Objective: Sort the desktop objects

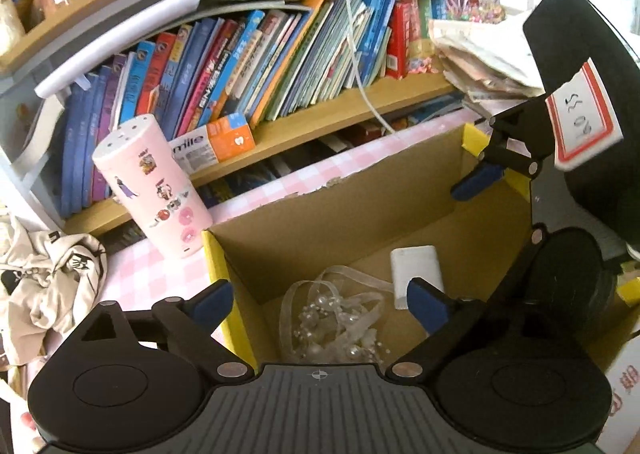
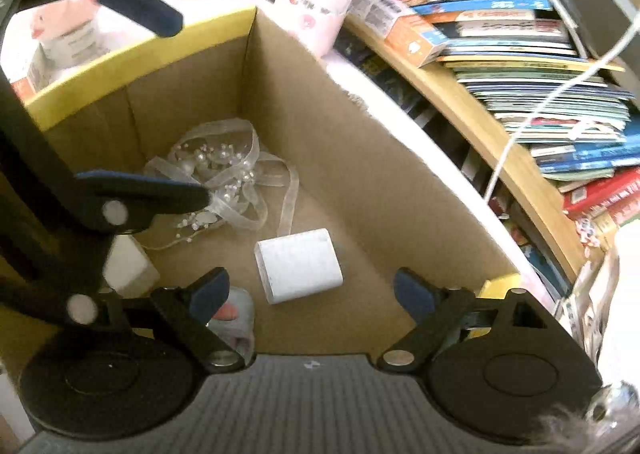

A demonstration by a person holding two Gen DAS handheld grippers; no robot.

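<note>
Left wrist: left gripper (image 1: 320, 304) wide open, nothing held, hanging over the near end of the box (image 1: 360, 210). On the box floor between its fingers: ribbon (image 1: 336, 318) with pearl beads, and a white block (image 1: 416, 268) just beyond the right fingertip. Pink tube (image 1: 154, 186) with stickers stands tilted on the checked cloth (image 1: 160, 274) just left of the box, in front of the bookshelf (image 1: 320, 114). Right gripper (image 1: 486, 170) shows at the box's far right corner; its opening can't be judged here. Right wrist: right gripper (image 2: 312, 292) also wide open and empty, over the box (image 2: 360, 158). Block (image 2: 298, 266) lies just ahead between the fingers, ribbon (image 2: 224, 174) further in. Left gripper (image 2: 168, 106) enters from the left, spread, lower fingertip over the ribbon.
</note>
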